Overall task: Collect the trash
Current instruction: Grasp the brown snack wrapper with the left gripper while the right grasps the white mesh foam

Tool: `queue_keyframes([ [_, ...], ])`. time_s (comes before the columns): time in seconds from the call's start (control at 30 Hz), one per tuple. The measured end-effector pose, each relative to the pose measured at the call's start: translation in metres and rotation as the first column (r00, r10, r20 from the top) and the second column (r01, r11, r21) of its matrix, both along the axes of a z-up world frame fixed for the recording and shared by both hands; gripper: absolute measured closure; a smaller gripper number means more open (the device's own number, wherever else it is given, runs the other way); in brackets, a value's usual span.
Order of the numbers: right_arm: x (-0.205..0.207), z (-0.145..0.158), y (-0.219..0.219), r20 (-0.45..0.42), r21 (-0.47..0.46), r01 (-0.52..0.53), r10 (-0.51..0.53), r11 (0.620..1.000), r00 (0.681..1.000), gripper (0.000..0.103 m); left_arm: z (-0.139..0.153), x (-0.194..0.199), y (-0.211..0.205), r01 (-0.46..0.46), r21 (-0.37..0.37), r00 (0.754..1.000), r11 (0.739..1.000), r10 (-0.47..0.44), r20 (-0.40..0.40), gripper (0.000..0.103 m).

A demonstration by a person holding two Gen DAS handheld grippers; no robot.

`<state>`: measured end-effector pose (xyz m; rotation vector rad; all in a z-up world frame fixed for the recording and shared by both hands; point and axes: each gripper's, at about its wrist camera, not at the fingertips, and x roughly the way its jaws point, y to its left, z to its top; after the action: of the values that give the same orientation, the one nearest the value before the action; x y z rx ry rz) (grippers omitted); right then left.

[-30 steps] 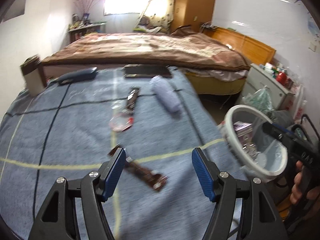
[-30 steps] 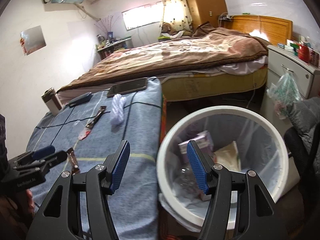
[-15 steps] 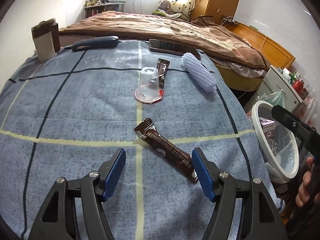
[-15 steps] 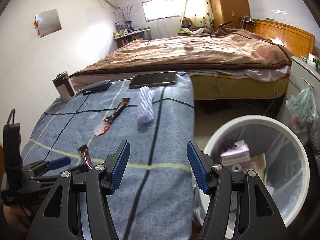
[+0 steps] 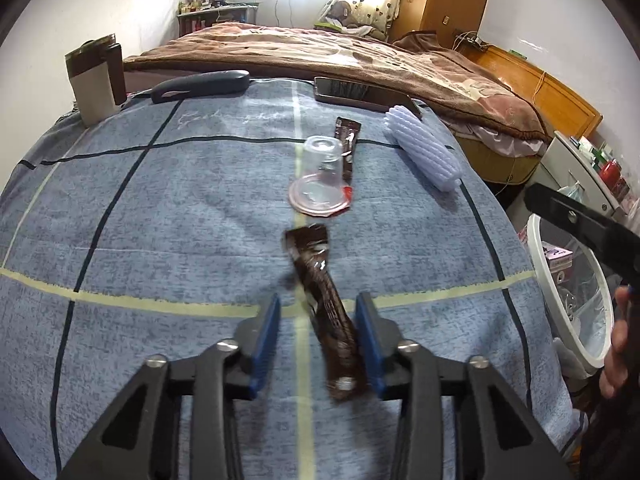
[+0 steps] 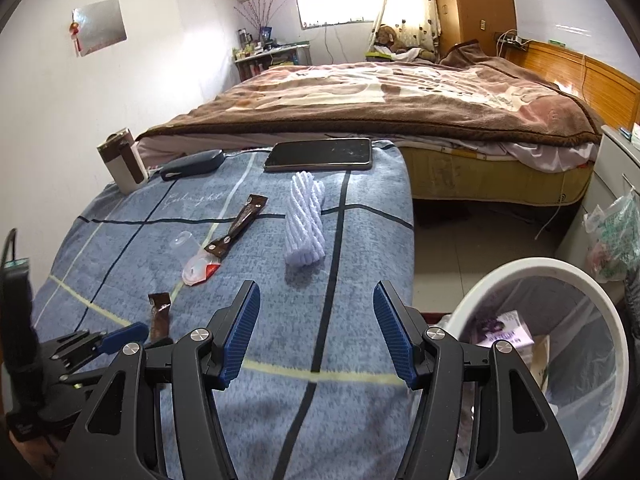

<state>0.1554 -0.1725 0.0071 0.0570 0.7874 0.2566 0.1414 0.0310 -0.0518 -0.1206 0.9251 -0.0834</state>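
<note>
Left gripper (image 5: pixel 318 334) part-closed around brown wrapper (image 5: pixel 324 304); wrapper touches right pad, gap at left pad, so no firm grip visible. Wrapper lies on blue bench cover (image 5: pixel 160 220), blurred. Beyond it: clear plastic cup (image 5: pixel 320 178) on its side, second brown wrapper (image 5: pixel 347 144) just beside cup, white ribbed roll (image 5: pixel 422 148) near right edge. Right gripper (image 6: pixel 316 334) open, empty, over bench edge. White trash bin (image 6: pixel 500 280) low right, box and scraps inside.

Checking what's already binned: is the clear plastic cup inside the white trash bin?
No, the clear plastic cup lies on the blue blanket, apart from the white trash bin.
</note>
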Motion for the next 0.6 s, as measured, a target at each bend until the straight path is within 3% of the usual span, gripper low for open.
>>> queue_keyframes([
  [0.2,0.016,-0.005,0.011,-0.03,-0.011,-0.013,0.013,1.0,0.999,0.042,0.0,0.002,0.01,0.013,-0.015,1.0,1.0,-0.013,-0.001,0.07],
  [0.6,0.052,-0.021,0.025,-0.092,-0.057,-0.04,0.034,0.998,0.995,0.042,0.0,0.014,0.017,0.046,-0.042,0.999,0.998,-0.046,0.008,0.068],
])
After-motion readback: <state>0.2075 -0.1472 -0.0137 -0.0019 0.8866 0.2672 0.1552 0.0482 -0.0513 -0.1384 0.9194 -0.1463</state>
